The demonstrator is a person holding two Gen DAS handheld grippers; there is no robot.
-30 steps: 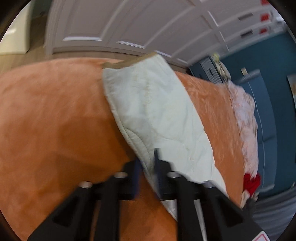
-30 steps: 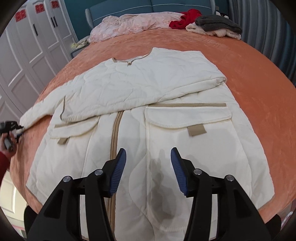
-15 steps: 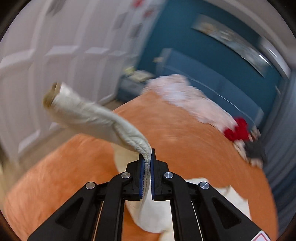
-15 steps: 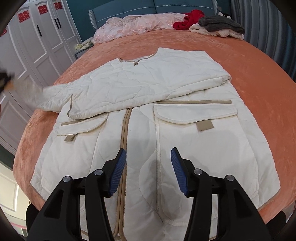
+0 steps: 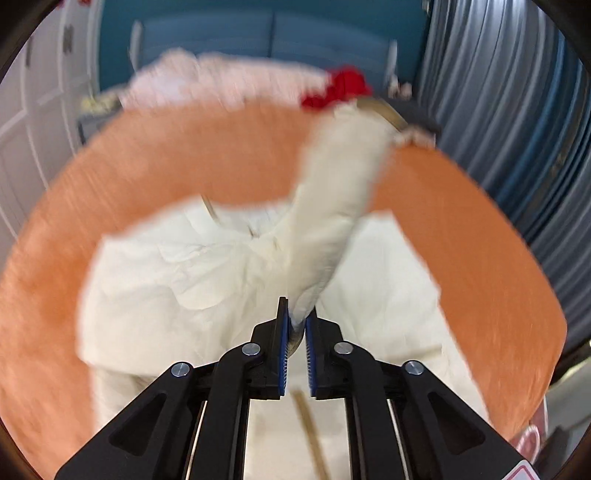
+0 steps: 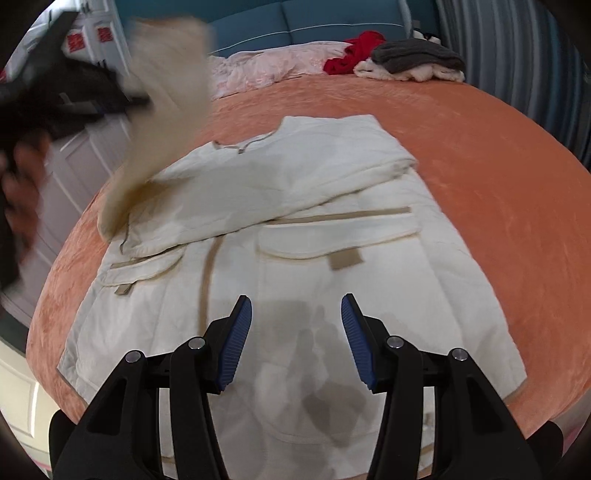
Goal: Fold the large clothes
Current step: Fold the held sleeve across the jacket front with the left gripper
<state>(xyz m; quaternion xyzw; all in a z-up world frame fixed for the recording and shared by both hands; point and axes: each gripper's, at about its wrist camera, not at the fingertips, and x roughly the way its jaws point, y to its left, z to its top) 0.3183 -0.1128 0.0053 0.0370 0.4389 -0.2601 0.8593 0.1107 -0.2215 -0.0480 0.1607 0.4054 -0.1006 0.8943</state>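
— What of the tongs?

— The left gripper has just been easing its jaws apart, a narrow gap, with the cream quilted sleeve between the blue pads, lifted above the coat. The right gripper stands half open over the hem, holding nothing.

— And the coat?

— The cream quilted jacket with tan trim lies flat on the orange plush bedspread.

— The room?

— Teal headboard, white wardrobe doors, piled clothes near the pillows.
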